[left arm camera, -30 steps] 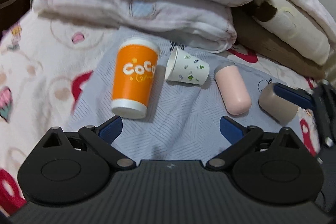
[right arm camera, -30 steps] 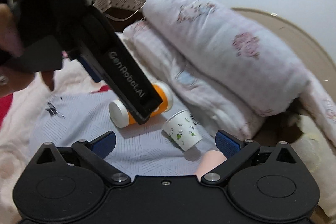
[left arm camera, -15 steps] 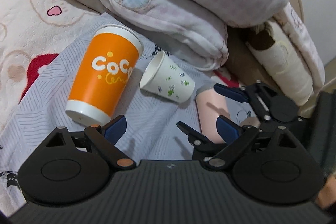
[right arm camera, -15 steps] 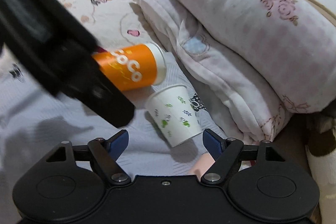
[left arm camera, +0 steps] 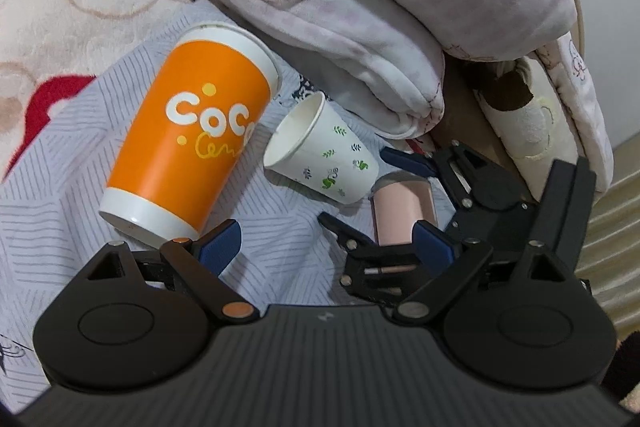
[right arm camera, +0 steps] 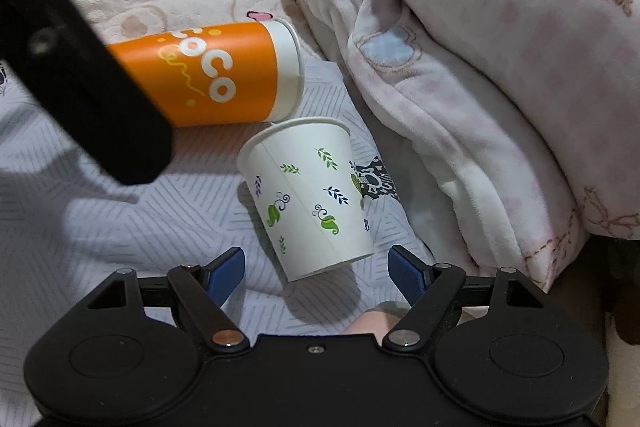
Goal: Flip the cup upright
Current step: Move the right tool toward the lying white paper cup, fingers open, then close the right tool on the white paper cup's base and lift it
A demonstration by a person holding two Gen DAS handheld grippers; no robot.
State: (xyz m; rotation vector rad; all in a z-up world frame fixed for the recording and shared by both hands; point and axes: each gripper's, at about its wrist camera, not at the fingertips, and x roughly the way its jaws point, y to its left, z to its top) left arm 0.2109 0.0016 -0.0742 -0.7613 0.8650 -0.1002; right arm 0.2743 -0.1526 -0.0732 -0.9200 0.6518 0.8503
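No flip done yet: white cup point(right arm camera: 308, 203) lies sideways on bed point(right arm camera: 80, 227), ungripped; right gripper point(right arm camera: 316, 267) jaws spread near its base, left gripper point(left arm camera: 324, 243) jaws spread too.

An orange body with white bands at both ends and white "CoCo" lettering is seen on the large cup point(left arm camera: 192, 143), ahead of the left gripper's point(left arm camera: 326, 241) blue-padded black fingers. A white ground sprinkled with green and navy leaf sprigs is shown on the small paper cup point(right arm camera: 310, 199). A pale grey cloth point(right arm camera: 100, 227) with fine line chevrons is spread beneath. A pale pink container point(left arm camera: 402, 213) is seen beside it.
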